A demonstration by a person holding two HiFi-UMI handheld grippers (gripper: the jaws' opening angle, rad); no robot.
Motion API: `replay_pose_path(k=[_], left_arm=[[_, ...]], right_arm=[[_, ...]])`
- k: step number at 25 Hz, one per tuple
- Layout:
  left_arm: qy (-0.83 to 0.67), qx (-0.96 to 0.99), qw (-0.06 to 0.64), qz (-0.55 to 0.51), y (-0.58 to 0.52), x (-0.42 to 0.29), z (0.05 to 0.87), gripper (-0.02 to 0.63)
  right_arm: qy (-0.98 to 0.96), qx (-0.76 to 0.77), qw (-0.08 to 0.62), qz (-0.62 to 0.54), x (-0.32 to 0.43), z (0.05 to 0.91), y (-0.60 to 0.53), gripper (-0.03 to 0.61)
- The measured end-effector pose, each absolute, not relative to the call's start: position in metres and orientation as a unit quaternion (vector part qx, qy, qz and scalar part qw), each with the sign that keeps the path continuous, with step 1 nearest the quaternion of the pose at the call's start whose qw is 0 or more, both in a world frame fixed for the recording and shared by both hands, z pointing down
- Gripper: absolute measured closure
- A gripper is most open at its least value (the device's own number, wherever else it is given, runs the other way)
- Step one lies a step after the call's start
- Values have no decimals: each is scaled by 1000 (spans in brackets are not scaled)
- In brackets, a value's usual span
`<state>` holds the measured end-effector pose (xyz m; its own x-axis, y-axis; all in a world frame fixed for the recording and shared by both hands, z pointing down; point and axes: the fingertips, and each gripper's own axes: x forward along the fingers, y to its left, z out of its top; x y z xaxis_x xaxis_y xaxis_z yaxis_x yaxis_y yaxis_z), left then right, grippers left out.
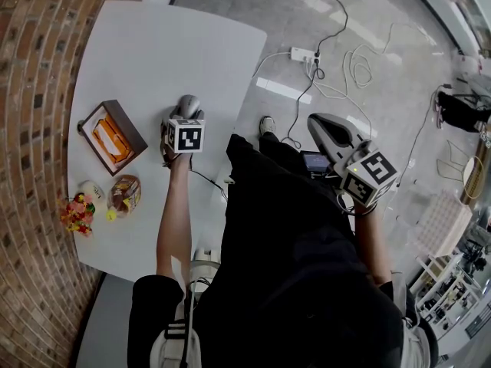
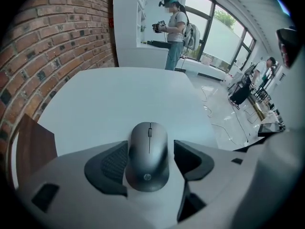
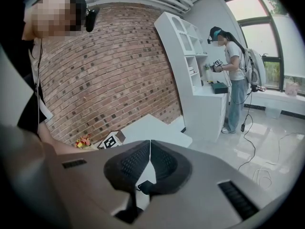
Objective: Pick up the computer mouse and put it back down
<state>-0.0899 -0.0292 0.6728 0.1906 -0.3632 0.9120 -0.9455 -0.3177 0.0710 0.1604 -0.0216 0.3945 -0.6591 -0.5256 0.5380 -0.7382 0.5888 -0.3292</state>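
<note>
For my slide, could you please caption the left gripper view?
Open left gripper straddles a grey mouse on the table.

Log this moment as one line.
left claw: open around computer mouse | computer mouse: resting on table | right claw: shut, empty

The computer mouse [image 1: 189, 104] is lying on the table [image 1: 153, 44], between the left gripper's [image 2: 150, 152] jaws. A box [image 1: 113, 136] is sitting left of the mouse. A packet [image 1: 125, 193] and flowers [image 1: 77, 215] are lying left of it, nearer the person. The right gripper [image 1: 322, 125] is hanging right of it, off the table.
</note>
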Motion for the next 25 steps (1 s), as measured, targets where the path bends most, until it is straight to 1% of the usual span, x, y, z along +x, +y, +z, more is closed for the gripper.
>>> replay_pose_path(k=[6, 10, 13, 25], left_arm=[[-489, 693, 337, 409, -33, -91, 659, 310], [-509, 698, 336, 376, -35, -90, 635, 311], [-536, 699, 333, 337, -38, -93, 612, 344], [-611, 692, 310, 226, -10, -114, 527, 405]], right_arm=[[-873, 355, 197, 270, 162, 396, -21, 560], [-879, 343, 198, 266, 156, 398, -20, 560], [-888, 328, 199, 256, 147, 398, -26, 560], [-923, 250, 188, 223, 106, 388, -43, 560]])
